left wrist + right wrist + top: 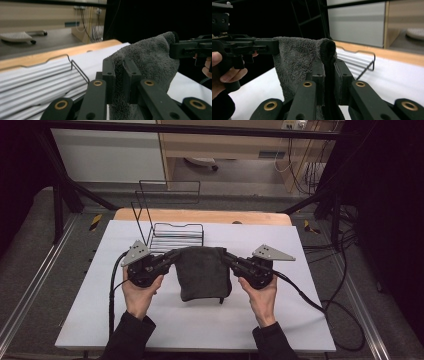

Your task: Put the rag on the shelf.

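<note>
My left hand-held gripper (119, 82) pinched one top corner of the grey towel (202, 270). My right hand-held gripper (329, 82) pinched the other corner, the towel hanging between them.

A lab recording bench, black metal frame (65, 185) standing around the white-covered table (280, 320), cables (305, 165) hanging behind its far-right corner

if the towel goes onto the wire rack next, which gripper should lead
Probably left. Both grippers are shut on the grey towel's top corners, but the left gripper sits right in front of the wire rack, while the right gripper is farther to the side.
</note>
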### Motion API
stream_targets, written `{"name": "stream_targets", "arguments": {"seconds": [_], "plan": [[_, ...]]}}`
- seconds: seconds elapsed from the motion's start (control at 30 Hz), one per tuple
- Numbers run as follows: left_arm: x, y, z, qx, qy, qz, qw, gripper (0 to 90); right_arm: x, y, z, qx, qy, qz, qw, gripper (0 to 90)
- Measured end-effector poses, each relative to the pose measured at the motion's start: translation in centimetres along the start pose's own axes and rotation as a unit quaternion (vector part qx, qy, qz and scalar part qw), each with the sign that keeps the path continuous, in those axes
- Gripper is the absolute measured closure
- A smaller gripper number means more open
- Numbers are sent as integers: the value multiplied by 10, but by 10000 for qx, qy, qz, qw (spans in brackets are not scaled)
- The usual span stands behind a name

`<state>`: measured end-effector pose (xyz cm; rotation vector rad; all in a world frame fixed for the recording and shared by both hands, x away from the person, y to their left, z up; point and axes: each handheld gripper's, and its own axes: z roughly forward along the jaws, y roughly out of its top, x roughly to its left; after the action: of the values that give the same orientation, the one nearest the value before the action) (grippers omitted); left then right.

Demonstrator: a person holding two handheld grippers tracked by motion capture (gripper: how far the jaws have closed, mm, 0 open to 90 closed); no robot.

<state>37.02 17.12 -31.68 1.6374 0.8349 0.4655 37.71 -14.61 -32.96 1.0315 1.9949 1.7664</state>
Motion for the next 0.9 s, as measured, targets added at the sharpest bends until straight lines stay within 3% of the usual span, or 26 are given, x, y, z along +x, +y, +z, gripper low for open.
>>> {"name": "stream_targets", "arguments": {"seconds": [0.23, 0.57, 0.9], "plan": [[-3, 21, -9, -340, 77, 170, 9992, 811, 8, 17, -2, -391, -9, -231, 9990, 812], [2, 45, -22, -782, 172, 203, 9966, 811, 23, 41, 3, -896, -35, -480, 9948, 812], [8, 75, -31, -1254, 356, 256, 9911, 812, 38, 71, 12, -1291, -71, -716, 9890, 813]]}}
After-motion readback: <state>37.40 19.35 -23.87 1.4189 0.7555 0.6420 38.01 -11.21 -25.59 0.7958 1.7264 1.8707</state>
